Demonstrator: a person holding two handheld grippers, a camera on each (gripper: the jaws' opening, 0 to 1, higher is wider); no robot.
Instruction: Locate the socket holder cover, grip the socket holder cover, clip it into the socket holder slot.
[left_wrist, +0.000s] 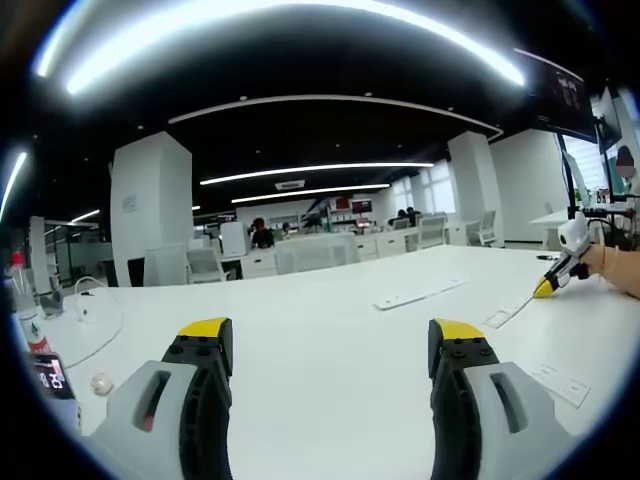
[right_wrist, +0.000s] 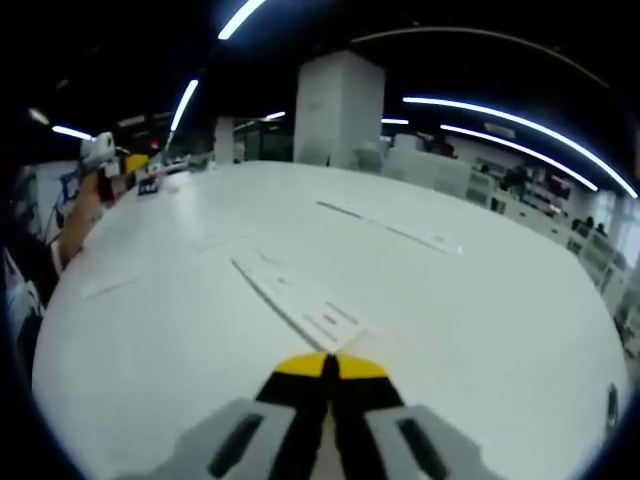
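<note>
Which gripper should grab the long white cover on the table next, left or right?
Probably the right hand-held gripper: its jaws are shut, but the long flat white plastic socket holder cover lies just ahead. The left hand-held gripper is open, facing bare white table.

Left gripper view: camera sits low over the white table (left_wrist: 330, 350), near level, facing across the table toward the office's columns and desks. The left gripper (left_wrist: 332, 345) rises from the bottom edge with its 2 jaws set wide apart. The right gripper (left_wrist: 560, 270) comes in at the far right edge, tip down near the table.

Right gripper view: closer to the tabletop (right_wrist: 480, 300), rolled so the table edge slants, looking along a long flat cover strip (right_wrist: 300, 295). The right gripper (right_wrist: 329, 366) has its jaws pressed together. The left gripper (right_wrist: 130, 165) sits far upper left.

Shared: the same tabletop, the strips on it, and the ceiling lights.
</note>
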